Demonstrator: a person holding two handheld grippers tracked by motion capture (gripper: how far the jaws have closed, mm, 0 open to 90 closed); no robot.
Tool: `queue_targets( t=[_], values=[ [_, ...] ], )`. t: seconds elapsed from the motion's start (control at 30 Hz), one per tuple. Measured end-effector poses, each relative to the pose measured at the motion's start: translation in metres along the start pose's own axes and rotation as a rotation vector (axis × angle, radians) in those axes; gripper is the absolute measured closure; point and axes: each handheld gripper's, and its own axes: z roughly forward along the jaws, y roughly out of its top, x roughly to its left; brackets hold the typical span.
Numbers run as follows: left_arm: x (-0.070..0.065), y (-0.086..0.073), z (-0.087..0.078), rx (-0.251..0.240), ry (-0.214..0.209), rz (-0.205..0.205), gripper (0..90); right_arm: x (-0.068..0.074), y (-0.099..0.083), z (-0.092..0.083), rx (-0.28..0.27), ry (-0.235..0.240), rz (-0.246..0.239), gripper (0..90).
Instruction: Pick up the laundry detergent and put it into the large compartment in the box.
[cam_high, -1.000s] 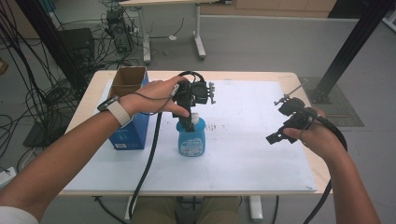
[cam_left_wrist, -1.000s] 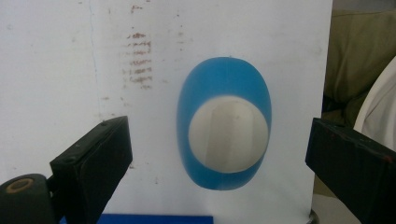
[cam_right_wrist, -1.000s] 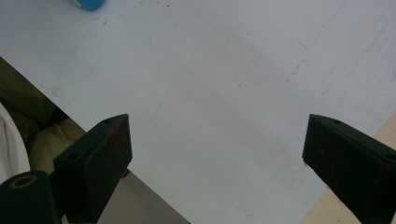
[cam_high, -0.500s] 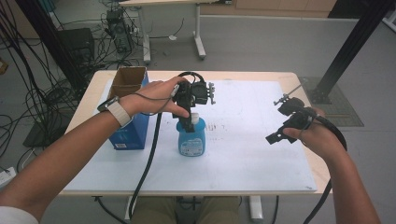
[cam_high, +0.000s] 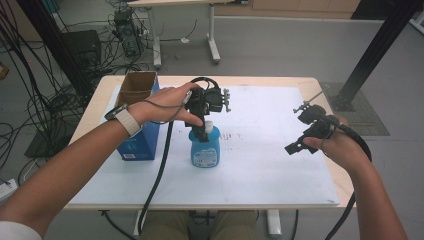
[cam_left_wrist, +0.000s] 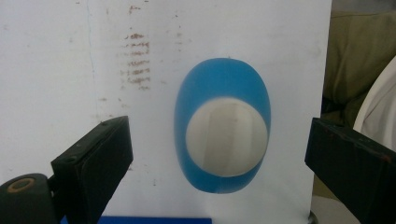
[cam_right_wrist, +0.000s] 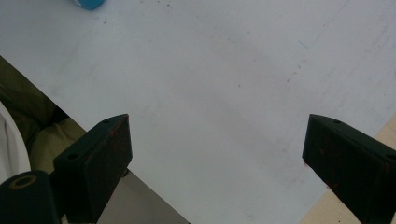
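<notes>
Left gripper view: your left gripper (cam_left_wrist: 219, 154) hangs, jaws wide, over the oval blue plastic bottle (cam_left_wrist: 223, 125) and its round white cap (cam_left_wrist: 227, 138); your right gripper (cam_right_wrist: 217, 158), at 3 o'clock, gapes too.

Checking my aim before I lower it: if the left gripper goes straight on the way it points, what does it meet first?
Probably the white cap of the blue bottle; the left gripper points straight down at it, open jaws either side.

You have a blue box (cam_high: 137, 135) with an open brown cardboard top at the table's 9 o'clock side. White sheet (cam_high: 260, 165) covers most of the wooden table (cam_high: 97, 102). Faint brown smudges (cam_left_wrist: 137, 60) mark the sheet. Cables (cam_high: 35, 115) on the floor at 10 o'clock, black post (cam_high: 375, 50) at 2 o'clock.
</notes>
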Motion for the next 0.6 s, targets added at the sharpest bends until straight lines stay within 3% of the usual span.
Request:
queue_targets(
  t=[0.6],
  values=[
    [-0.0012, -0.0016, 0.0037, -0.01, 0.002, 0.003, 8.2, -0.0003, -0.0022, 0.0, -0.002, 0.003, 0.005, 8.1]
  ],
)
